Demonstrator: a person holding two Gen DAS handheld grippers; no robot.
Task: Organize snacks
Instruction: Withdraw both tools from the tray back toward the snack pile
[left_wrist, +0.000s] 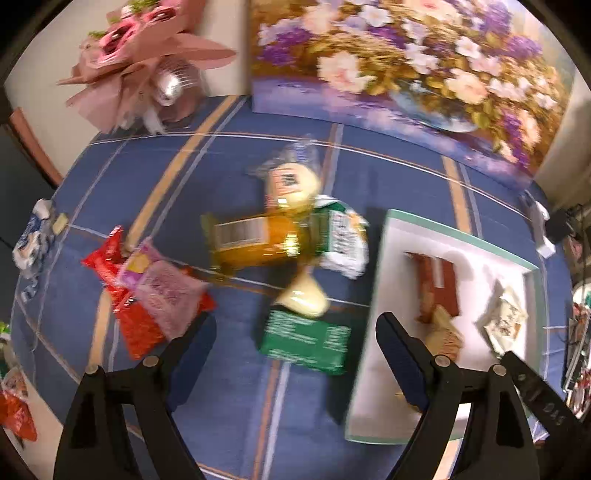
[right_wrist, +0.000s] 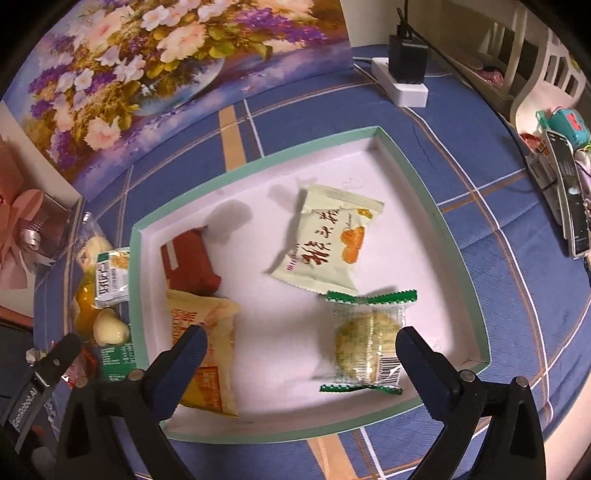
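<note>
A white tray with a green rim (right_wrist: 384, 144) lies on the blue checked cloth; it also shows in the left wrist view (left_wrist: 454, 230). In it lie a red pack (right_wrist: 192, 264), an orange-cream pack (right_wrist: 210, 343), a pale green pack (right_wrist: 328, 240) and a clear green-edged cookie pack (right_wrist: 365, 341). My right gripper (right_wrist: 299, 354) is open and empty above the tray, the cookie pack just inside its right finger. My left gripper (left_wrist: 295, 339) is open and empty above a pile of loose snacks: a green pack (left_wrist: 306, 343), an orange pack (left_wrist: 255, 240), a pale bun (left_wrist: 306, 295), and red and pink packs (left_wrist: 155, 291).
A flower painting (right_wrist: 147, 66) leans at the back. A pink bouquet (left_wrist: 147, 62) stands back left. A power strip with a black plug (right_wrist: 404, 74) and remotes (right_wrist: 569, 192) lie to the right. More wrappers (left_wrist: 33, 240) lie at the left edge.
</note>
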